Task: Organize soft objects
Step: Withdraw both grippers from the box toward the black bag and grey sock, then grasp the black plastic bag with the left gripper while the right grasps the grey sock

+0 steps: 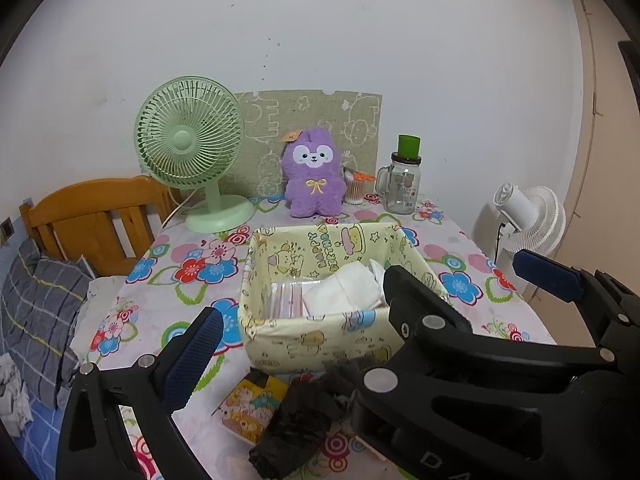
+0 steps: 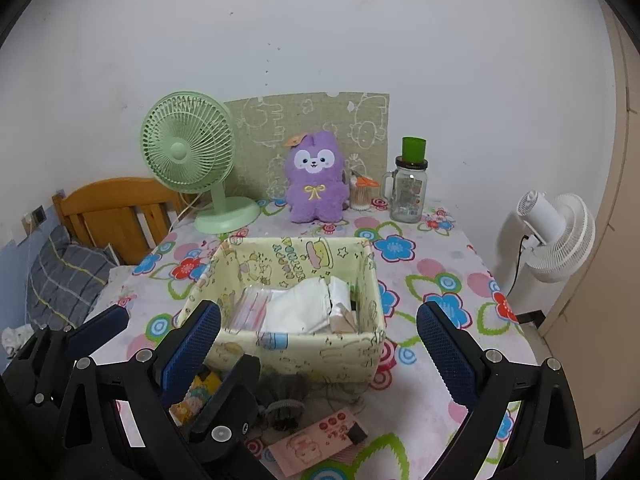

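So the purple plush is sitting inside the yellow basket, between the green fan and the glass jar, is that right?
Not quite. The purple plush sits on the table behind the yellow basket, not inside it. It is between the green fan and the glass jar, as the right wrist view shows.

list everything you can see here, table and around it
fabric bin: 1, pale yellow cartoon print, table centre
white soft packs: a few, white and clear, inside the bin
dark cloth: 1, black, table front, before the bin
yellow cartoon pack: 1, left of the dark cloth
pink packet: 1, table front
plush toy: 1, purple, table back
desk fan: 1, green, back left
swab jar: 1, clear, right of the plush
glass mug jar: 1, clear, green top, back right
floor fan: 1, white, right of table
left tool: 1, black and blue, open
right tool: 1, black and blue, open
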The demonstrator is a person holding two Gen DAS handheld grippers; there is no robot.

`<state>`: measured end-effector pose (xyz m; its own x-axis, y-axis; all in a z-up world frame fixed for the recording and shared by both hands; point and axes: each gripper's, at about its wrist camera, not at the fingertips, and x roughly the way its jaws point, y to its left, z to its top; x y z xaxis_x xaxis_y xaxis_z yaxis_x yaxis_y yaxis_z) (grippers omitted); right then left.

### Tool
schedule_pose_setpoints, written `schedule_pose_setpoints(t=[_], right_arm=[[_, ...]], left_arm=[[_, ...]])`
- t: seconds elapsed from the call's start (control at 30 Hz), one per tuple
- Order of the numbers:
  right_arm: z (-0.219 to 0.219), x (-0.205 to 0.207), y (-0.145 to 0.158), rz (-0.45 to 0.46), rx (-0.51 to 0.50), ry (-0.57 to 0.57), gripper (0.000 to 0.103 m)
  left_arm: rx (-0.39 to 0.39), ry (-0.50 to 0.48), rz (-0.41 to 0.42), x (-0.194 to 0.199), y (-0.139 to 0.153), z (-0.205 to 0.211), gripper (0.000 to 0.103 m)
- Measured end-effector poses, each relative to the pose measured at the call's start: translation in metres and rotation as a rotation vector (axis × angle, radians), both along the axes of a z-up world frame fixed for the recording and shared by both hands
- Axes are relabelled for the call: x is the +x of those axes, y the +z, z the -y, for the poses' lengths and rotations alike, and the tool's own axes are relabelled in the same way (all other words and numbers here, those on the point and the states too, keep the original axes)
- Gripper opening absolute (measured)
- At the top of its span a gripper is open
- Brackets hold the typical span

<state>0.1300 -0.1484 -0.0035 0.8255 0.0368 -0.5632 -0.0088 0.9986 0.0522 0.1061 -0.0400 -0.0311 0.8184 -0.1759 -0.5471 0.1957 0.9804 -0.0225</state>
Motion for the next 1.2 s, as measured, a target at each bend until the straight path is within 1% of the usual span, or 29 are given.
schedule_pose_setpoints(t=[0.17,0.53,0.87,1.03,1.2], right_arm=[[0.000,-0.015,-0.005,0.012,0.008,-0.001,0.100],[0.000,-0.044,-0.015,0.007,0.011,0.000,0.100],[0.002,-0.057,-0.046,-0.013,0.016,-0.020,0.100],[0.003,-0.056,-0.062,-0.034,0.031,-0.019,0.100],[0.000,-0.049,-0.077,-0.069,0.037,-0.008,0.100]], left_arm=[[0.000,-0.004,0.000,-0.012,-0.004,0.000,0.100],[0.001,-0.023,-0.003,-0.040,-0.015,0.001,0.098],[0.003,-0.062,-0.040,-0.048,-0.046,0.004,0.096],[0.000,-0.074,-0.068,-0.046,-0.060,0.004,0.095],[0.003,-0.066,-0.096,-0.041,-0.075,0.002,0.094]])
